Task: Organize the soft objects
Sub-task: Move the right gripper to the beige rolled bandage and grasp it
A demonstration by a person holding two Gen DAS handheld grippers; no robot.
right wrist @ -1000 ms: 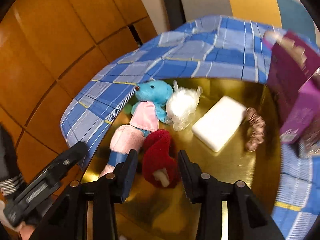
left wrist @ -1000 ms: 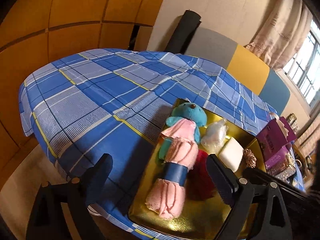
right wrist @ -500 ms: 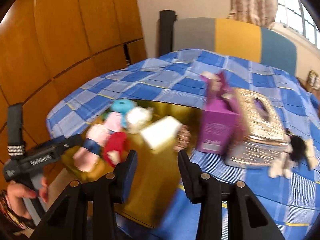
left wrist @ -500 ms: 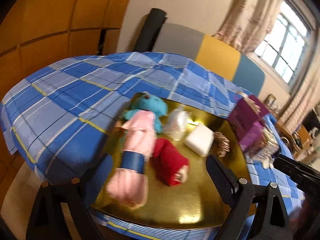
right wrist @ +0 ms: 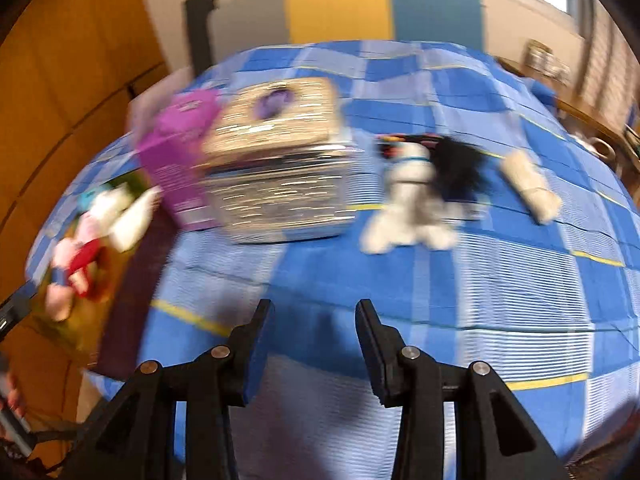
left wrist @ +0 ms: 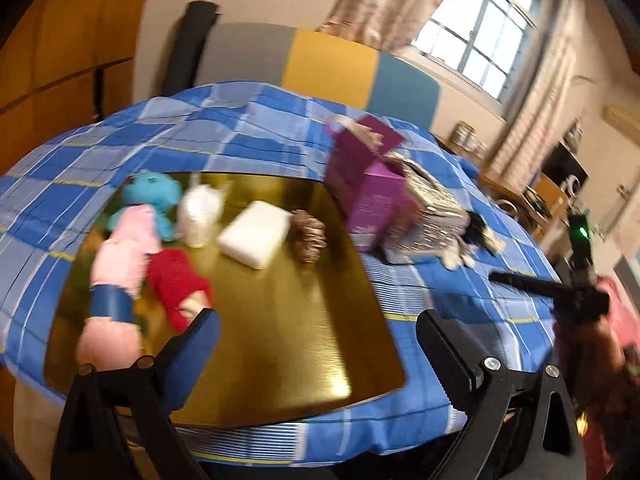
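The left gripper is seen with its jaws wide and opening, nothing between them, poised above the near edge of the gold tray. The right gripper is held with a narrower gap, also empty, over bare blue check cloth near the table's front edge. On the tray a pink roll, a red roll, a blue plush, a white bundle, a white block and a scrunchie are gathered toward its far left corner, probably so that the soft things sit together and the near half is kept free for more. A purple box and a silver box stand just beside the tray's right edge. Still loose on the cloth beyond them lie a black-and-white plush and a cream roll, so the right gripper is judged to be aimed that way for the next pick. Both views are blurred by motion; the plush's shape can barely be made out, and the tray is cut off at the left of the right wrist view. What the silver box holds cannot be told.
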